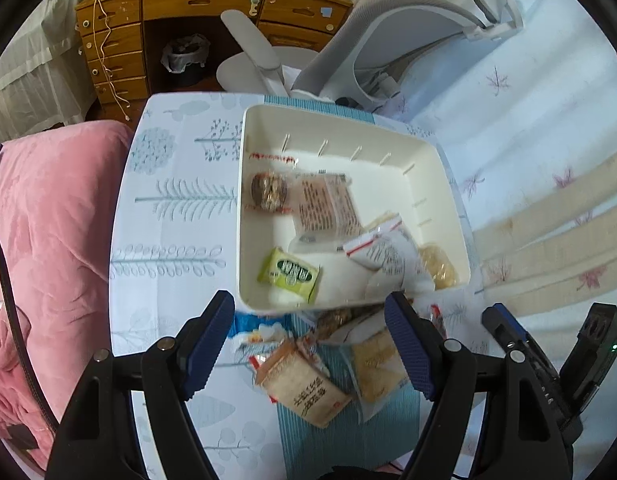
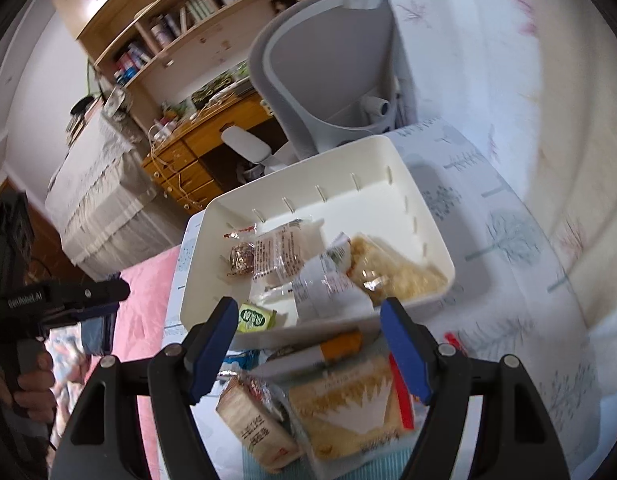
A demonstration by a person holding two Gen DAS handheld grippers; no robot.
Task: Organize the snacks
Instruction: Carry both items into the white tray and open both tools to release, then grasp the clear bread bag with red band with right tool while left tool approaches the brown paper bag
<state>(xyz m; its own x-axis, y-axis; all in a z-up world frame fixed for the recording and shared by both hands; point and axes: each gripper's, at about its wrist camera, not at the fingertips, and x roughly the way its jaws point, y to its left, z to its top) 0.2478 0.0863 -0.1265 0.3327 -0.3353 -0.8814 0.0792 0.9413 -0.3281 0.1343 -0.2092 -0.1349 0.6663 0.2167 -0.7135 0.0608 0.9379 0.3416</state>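
Hovering over loose crinkled packets (image 1: 308, 376), both the left gripper (image 1: 308, 344) and the right gripper (image 2: 308, 348) stand spread, empty. One smooth rectangular white bin (image 1: 448, 184) holds about five wrapped snacks (image 1: 292, 274) on the patterned cloth (image 1: 176, 200).

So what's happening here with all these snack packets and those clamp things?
A person is sorting snacks with a two-finger gripper in each hand. The white bin on the patterned tablecloth already holds several packets, among them a green one. More packets, like a tan one, lie on the cloth in front of it. The left gripper and right gripper both hover open over that loose pile, holding nothing.
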